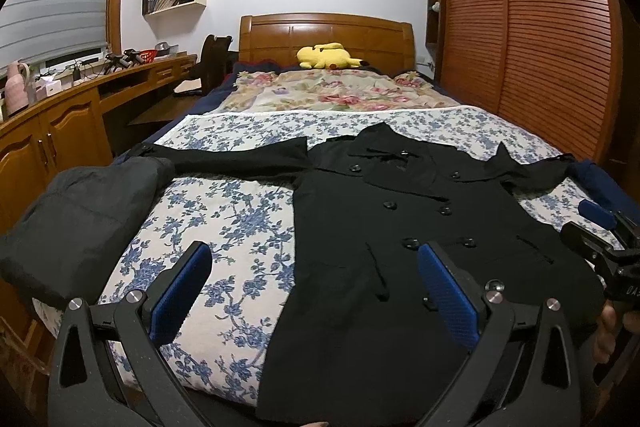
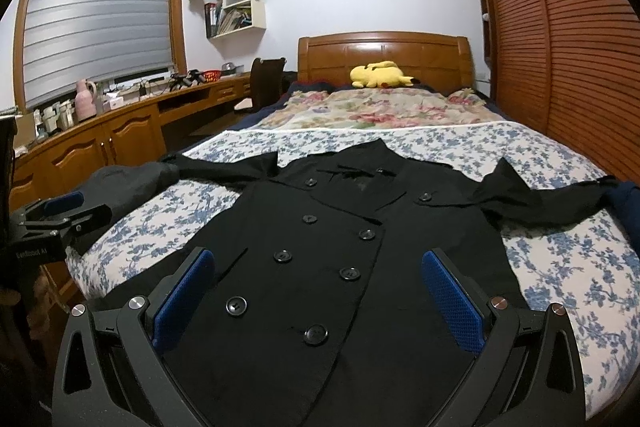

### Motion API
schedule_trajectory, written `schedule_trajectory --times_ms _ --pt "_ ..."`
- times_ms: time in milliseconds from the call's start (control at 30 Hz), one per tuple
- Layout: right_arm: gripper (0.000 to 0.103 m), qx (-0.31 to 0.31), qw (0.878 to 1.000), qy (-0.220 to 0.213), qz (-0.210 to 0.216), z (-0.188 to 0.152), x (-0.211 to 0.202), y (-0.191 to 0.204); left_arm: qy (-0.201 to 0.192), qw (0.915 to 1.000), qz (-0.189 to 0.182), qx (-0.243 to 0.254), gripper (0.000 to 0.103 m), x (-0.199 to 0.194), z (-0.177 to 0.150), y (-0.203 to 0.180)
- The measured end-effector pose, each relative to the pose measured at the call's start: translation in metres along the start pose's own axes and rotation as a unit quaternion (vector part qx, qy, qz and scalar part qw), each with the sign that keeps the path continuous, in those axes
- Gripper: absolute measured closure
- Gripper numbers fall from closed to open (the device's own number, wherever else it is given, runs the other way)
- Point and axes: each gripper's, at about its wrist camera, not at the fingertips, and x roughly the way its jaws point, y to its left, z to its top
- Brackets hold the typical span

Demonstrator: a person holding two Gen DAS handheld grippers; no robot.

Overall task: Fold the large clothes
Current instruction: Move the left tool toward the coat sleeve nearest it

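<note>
Black double-breasted coat (image 2: 320, 247) spread flat, front up, on the blue-flowered bedspread (image 1: 224, 219) of the bed, collar toward the headboard, both sleeves stretched out sideways, hem hanging at the near edge. Left sleeve (image 1: 240, 155) reaching toward a dark padded jacket (image 1: 80, 211) heaped at the bed's left edge; right sleeve (image 2: 540, 195) ending near something navy at the right edge.

Left hand-held gripper (image 1: 314, 287) released, fingers wide apart, hovering over the coat's left edge and the bedspread, grasping nothing. Right hand-held gripper (image 2: 318, 291) likewise spread wide above the buttoned front, empty.

Probably soft and limp yet fairly heavy for cloth, thicker at collar, lapels and button rows; likely to sag and drag rather than slide. Best taken at a sleeve cuff or shoulder seam, then at the hem corners, pinching a single layer's edge away from the buttons.

Readable writing: "Genrobot AI", partly blurred, on the left gripper's body seen from the right camera; a few letters on the right gripper, too cut off to read.
</note>
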Motion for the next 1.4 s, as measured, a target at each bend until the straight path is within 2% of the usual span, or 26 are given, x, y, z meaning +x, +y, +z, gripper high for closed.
schedule_trajectory --times_ms 367,533,767,900,967,1067,1167,1333,1400 --pt "0.000 -0.034 0.999 0.024 0.005 0.011 0.055 -0.007 0.029 0.9993 0.018 0.017 0.000 0.052 0.008 0.028" --pt "0.000 -0.037 0.999 0.023 0.020 0.028 0.075 -0.013 0.045 0.9989 0.007 0.011 0.000 0.078 0.026 0.048" --pt "0.000 -0.040 0.998 0.027 0.046 0.047 0.120 -0.013 0.057 0.9983 0.011 0.002 0.000 0.108 0.053 0.071" --pt "0.000 -0.045 0.997 0.040 0.055 0.049 0.145 -0.014 0.065 0.9978 0.013 0.010 0.000 0.131 0.068 0.079" --pt "0.000 -0.056 0.996 0.051 0.055 0.045 0.158 -0.015 0.072 0.9974 0.002 0.011 0.000 0.147 0.077 0.083" --pt "0.000 -0.074 0.994 0.066 0.044 0.032 0.170 -0.017 0.085 0.9963 -0.017 0.000 0.000 0.172 0.085 0.091" --pt "0.000 -0.065 0.991 0.101 0.060 0.017 0.183 -0.022 0.098 0.9949 -0.021 -0.012 0.000 0.198 0.091 0.099" --pt "0.000 -0.056 0.991 0.097 0.067 0.014 0.172 -0.030 0.120 0.9911 -0.030 -0.048 0.006 0.236 0.097 0.119" --pt "0.000 -0.062 0.991 0.097 0.064 0.014 0.171 -0.026 0.124 0.9889 -0.037 -0.074 0.012 0.251 0.101 0.131"
